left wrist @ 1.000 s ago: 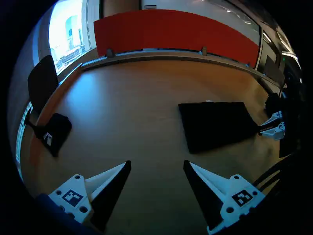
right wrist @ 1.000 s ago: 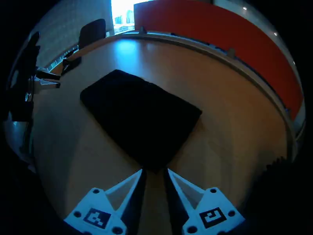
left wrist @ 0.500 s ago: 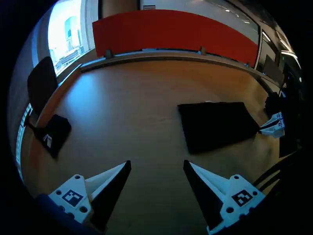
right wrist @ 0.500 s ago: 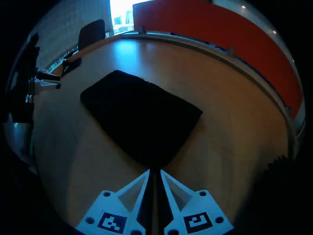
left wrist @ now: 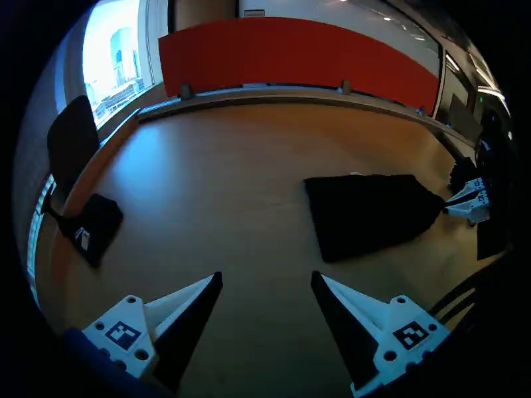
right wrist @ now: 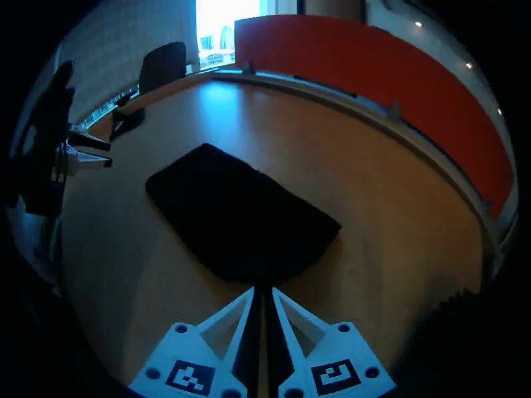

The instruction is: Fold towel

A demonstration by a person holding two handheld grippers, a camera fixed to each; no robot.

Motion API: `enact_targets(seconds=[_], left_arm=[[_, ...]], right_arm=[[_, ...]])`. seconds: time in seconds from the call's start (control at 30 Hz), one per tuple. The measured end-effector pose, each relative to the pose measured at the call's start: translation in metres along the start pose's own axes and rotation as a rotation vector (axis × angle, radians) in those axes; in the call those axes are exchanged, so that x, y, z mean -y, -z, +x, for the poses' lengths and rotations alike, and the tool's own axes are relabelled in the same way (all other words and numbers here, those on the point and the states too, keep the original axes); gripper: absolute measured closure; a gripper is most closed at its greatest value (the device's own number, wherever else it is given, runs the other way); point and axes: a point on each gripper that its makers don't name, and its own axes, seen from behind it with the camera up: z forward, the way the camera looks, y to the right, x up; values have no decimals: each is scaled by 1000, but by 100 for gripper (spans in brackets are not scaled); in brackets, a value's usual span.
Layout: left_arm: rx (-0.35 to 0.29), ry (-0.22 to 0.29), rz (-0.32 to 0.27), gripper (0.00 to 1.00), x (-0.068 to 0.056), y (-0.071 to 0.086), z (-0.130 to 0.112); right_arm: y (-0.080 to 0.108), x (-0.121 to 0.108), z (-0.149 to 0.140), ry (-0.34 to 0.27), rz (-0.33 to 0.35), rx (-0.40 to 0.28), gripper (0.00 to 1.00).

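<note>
The right hand-held gripper (right wrist: 263,295) is closed narrowly on the near corner of the flat black cloth towel (right wrist: 242,222). The towel lies on the light brown wooden bench (right wrist: 385,199). The left hand-held gripper (left wrist: 265,282) is wide, holding nothing.

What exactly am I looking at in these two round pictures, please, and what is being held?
No robot arm here: a person holds a two-finger gripper in each hand, and a fisheye camera rides on each, looking along its fingers. In the left gripper view, the left gripper is open above the wooden table, holding nothing. In the right gripper view, the right gripper is shut on a corner of the black towel, which lies on the table. Each camera also catches the other gripper farther off. A red partition and a black chair stand beyond the table.
</note>
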Motion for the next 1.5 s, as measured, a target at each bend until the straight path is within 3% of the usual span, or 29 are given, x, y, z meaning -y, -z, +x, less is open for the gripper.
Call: enact_targets(seconds=[0.67,1.17,1.5], left_arm=[[-27,20,13,0,11,10,8],[-35,27,13,0,13,13,10],[-54,46,16,0,17,24,14]], right_arm=[[6,17,110,138,-2,-131,96],[-1,29,130,175,17,-136,96],[-21,59,153,241,70,-134,96]])
